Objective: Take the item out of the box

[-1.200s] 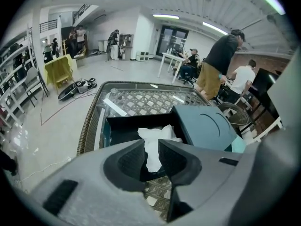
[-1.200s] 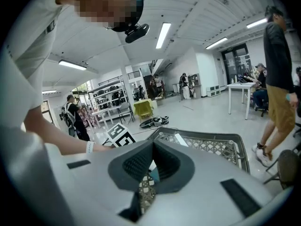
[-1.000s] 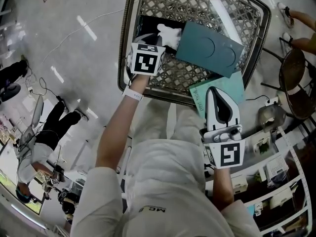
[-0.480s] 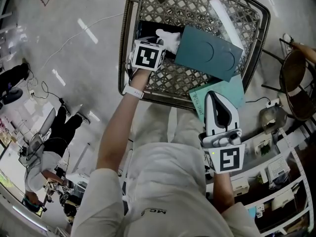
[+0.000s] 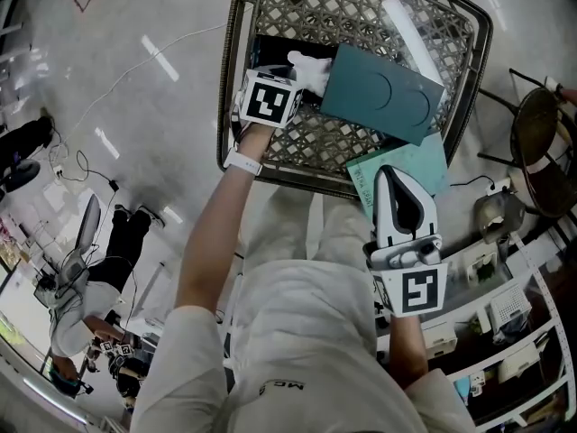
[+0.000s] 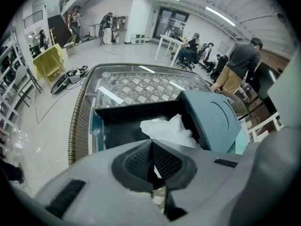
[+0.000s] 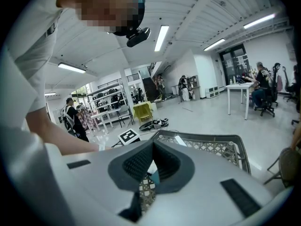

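The task looks barely begun. The white wrapped item (image 6: 167,128) lies inside the open black box (image 6: 117,126) on the lattice worktop (image 5: 361,12). The teal lid (image 6: 211,119) is off and leans at the box's side, so opening seems done, but nothing is lifted out yet. The left tool (image 6: 151,147) hovers just short of the box, its pads pressed together on nothing. The right tool (image 7: 152,149) hangs back near the person's body, likewise closed and empty.

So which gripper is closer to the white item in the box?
Left. The left gripper is at the open box, just short of the white item; the right gripper is back at the table's near edge.
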Demonstrator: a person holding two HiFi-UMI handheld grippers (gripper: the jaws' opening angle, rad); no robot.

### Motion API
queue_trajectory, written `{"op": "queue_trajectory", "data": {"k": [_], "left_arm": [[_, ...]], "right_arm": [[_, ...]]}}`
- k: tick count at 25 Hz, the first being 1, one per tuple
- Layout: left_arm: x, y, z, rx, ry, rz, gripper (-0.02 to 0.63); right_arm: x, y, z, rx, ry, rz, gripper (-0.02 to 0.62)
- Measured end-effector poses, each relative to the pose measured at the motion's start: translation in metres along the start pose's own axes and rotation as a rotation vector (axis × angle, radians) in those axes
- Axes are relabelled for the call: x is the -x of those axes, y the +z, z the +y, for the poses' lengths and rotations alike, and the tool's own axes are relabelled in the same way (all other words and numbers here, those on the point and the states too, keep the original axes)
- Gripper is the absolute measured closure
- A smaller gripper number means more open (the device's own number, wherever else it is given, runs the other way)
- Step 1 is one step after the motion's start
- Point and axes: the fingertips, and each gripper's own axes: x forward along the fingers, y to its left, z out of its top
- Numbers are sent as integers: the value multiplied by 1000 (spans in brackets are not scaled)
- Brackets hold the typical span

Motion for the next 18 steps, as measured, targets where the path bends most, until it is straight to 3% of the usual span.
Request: {"op": "queue_trajectory", "data": {"k": [18], "left_arm": [[80,25,-18,-24,62,-238,583]], "right_arm": [[31,26,30,43,-4,-88,580]]}}
